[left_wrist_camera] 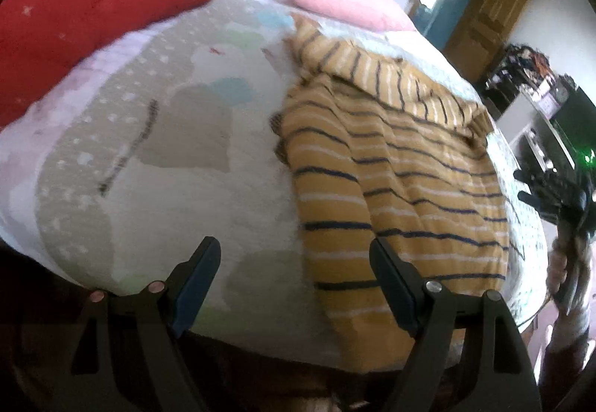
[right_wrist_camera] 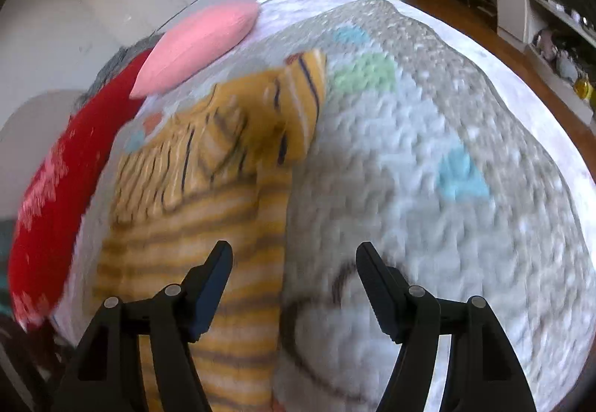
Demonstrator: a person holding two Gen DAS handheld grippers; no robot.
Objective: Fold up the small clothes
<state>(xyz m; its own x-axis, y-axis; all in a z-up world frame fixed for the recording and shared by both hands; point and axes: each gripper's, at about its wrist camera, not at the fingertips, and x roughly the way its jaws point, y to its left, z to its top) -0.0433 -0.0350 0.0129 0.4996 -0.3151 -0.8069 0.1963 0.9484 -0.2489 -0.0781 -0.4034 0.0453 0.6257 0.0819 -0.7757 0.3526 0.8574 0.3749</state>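
Observation:
A yellow garment with dark and white stripes (left_wrist_camera: 402, 181) lies flat on a patterned bed cover (left_wrist_camera: 167, 136), with a sleeve folded across its far end. My left gripper (left_wrist_camera: 294, 255) is open and empty, hovering over the garment's near left edge. In the right wrist view the same garment (right_wrist_camera: 208, 211) lies to the left, blurred by motion. My right gripper (right_wrist_camera: 294, 259) is open and empty, above the garment's right edge. The right gripper also shows at the right edge of the left wrist view (left_wrist_camera: 551, 188), held by a hand.
A red quilt (left_wrist_camera: 93, 13) and a pink pillow (left_wrist_camera: 342, 2) lie at the head of the bed. A wooden door (left_wrist_camera: 488, 17) and dark shelving (left_wrist_camera: 536, 84) stand beyond the bed. White shelves (right_wrist_camera: 551, 2) and wooden floor show in the right wrist view.

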